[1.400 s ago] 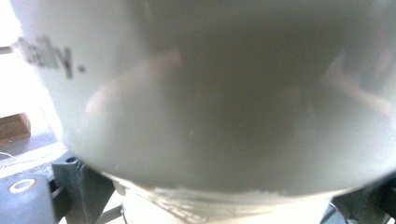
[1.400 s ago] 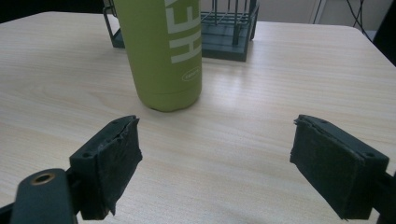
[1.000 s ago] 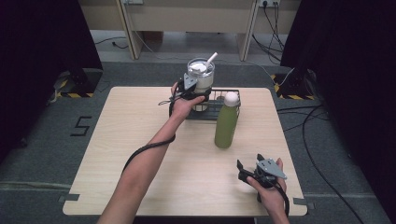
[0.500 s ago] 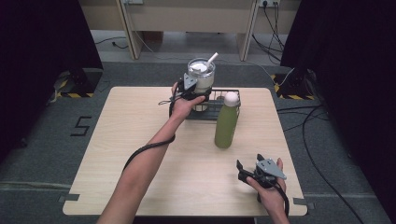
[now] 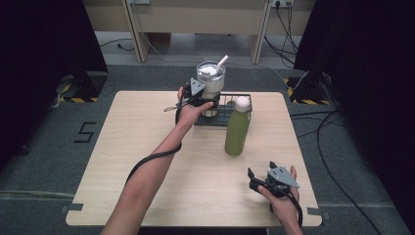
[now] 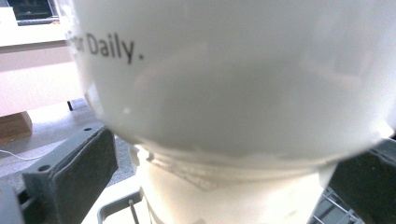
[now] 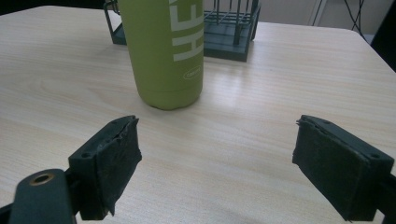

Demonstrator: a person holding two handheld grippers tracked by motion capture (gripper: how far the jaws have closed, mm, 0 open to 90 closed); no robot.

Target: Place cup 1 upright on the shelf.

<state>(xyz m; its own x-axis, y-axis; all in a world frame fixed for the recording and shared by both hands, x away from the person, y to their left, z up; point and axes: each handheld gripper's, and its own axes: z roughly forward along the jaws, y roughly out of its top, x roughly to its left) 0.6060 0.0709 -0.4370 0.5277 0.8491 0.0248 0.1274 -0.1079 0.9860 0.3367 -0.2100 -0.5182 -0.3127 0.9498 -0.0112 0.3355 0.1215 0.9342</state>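
the left gripper [image 5: 199,98] clamps the narrow base of a white cup [image 5: 210,81] with a straw over the wire rack [image 5: 244,100] at the table's far edge, while the right gripper [image 5: 266,181] rests wide open near the green bottle [image 5: 237,128].

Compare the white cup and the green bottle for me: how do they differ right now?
The white cup is wide, carries a straw and sits over the wire rack with the left tool at its narrow base; the green bottle is slim, capped and stands alone on the table. The cup sits between the left tool's pads; the right tool is open, short of the bottle. Both are upright.
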